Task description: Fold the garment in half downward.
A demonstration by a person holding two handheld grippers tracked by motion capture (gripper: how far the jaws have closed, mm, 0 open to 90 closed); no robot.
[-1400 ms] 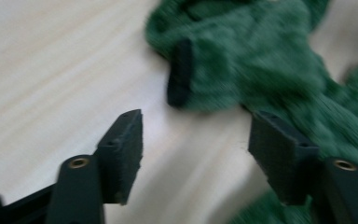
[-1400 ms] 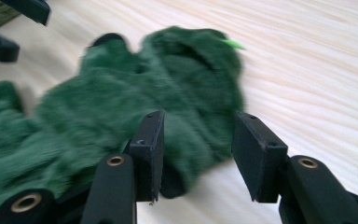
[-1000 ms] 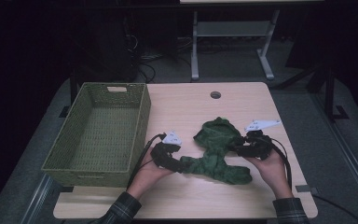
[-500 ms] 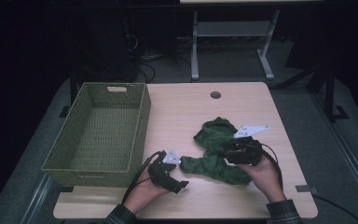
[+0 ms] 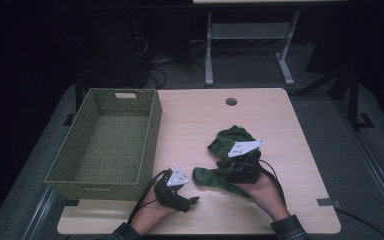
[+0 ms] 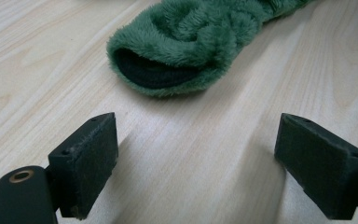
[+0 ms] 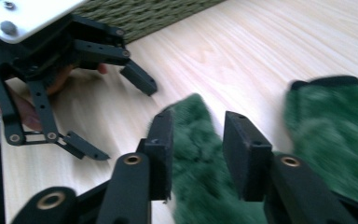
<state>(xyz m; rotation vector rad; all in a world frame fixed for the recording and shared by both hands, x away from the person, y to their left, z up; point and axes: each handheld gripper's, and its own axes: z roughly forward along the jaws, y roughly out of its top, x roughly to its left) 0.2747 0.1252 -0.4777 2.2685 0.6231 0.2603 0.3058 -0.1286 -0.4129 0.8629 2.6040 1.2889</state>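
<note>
- a pale wood worktop point(image 5: 195, 125) in a dim room, grey floor around it, a metal stand behind.
- a green woven basket point(image 5: 107, 140) sits at its left.
- the fuzzy green garment point(image 5: 227, 145) (dark lining at its open cuff) lies right of centre.
- left hand-held gripper point(image 6: 196, 154) is spread wide, just short of the cuff.
- right hand-held gripper point(image 7: 198, 149) has its jaws partly apart over the fabric, gripping nothing.

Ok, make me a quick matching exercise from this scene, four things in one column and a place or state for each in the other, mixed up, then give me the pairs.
Things:
1. left gripper
2. right gripper
3. woven basket
4. green fleece garment

Places or states:
A. empty, at the table's left side
B. jaws wide apart over bare wood, short of the cuff
C. crumpled on the table's right half
D. jaws narrow, astride a fold of fleece

Pairs: 1-B, 2-D, 3-A, 4-C
</note>
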